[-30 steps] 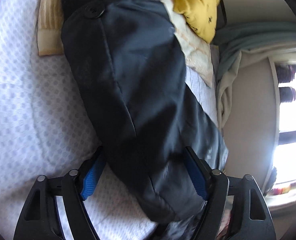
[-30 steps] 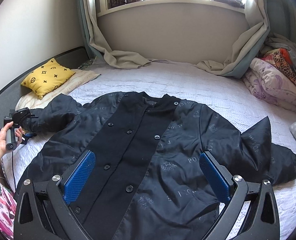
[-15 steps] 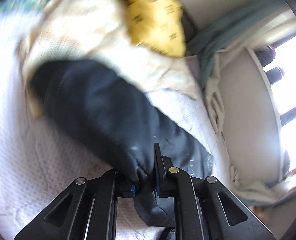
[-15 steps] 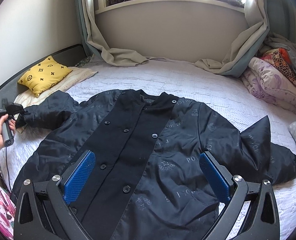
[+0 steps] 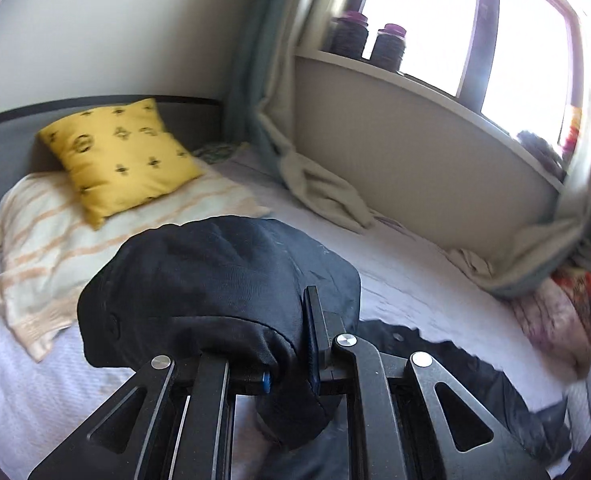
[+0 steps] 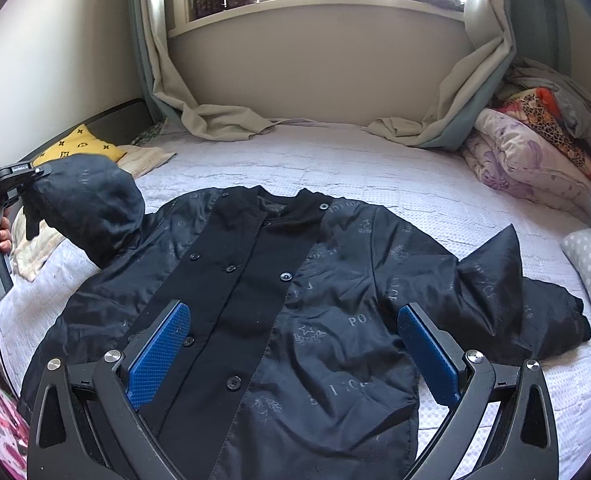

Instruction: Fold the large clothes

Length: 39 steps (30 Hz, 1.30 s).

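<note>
While the black jacket [image 6: 279, 300] lies spread on the bed [image 6: 375, 168], left gripper [image 5: 291, 364] is clamped on its sleeve [image 6: 91, 208], held above the bedding. Right gripper [image 6: 295, 356] hovers over the jacket front, fingers apart, gripping nothing.

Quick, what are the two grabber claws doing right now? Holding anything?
Left gripper: closed on the padded sleeve of the black button-front jacket.
Right gripper: open, holding nothing, above the jacket.
</note>
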Each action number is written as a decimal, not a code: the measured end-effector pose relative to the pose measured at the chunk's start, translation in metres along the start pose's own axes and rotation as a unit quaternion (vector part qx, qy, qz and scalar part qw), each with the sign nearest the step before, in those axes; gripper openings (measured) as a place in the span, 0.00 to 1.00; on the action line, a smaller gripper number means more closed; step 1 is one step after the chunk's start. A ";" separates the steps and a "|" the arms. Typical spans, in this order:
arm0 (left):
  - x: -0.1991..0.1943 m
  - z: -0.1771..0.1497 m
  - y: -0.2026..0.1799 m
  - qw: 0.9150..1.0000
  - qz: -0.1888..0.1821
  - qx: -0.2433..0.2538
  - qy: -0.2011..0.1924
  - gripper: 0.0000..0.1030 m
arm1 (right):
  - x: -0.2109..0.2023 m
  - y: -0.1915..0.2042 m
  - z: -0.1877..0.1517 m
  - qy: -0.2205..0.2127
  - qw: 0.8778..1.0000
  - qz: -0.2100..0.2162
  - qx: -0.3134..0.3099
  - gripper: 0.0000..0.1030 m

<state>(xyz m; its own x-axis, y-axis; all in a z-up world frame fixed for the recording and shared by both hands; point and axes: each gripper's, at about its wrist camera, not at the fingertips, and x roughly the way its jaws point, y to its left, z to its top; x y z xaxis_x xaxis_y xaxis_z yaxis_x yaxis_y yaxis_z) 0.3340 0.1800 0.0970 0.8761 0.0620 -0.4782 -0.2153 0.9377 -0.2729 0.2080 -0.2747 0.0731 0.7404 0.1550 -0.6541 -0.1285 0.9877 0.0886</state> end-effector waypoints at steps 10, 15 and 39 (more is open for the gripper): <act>0.043 -0.103 -0.139 0.983 -0.068 0.128 0.116 0.16 | -0.003 -0.001 0.002 -0.005 0.999 -0.033 -0.011 1.00; 0.046 -0.156 -0.177 0.965 -0.089 0.185 0.161 0.37 | -0.005 -0.013 0.004 -0.008 0.999 -0.045 0.001 1.00; -0.051 -0.245 -0.173 0.925 -0.125 0.254 0.255 0.88 | 0.020 -0.031 -0.002 0.064 0.996 0.015 0.062 0.72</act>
<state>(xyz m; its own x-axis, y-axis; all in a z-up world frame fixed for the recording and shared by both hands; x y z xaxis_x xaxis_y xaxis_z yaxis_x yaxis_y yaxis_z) 0.2206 -0.0692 -0.0360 0.5259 -0.2262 -0.8199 0.3096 0.9488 -0.0632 0.2257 -0.3024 0.0559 0.6463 0.1895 -0.7392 -0.0611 0.9784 0.1973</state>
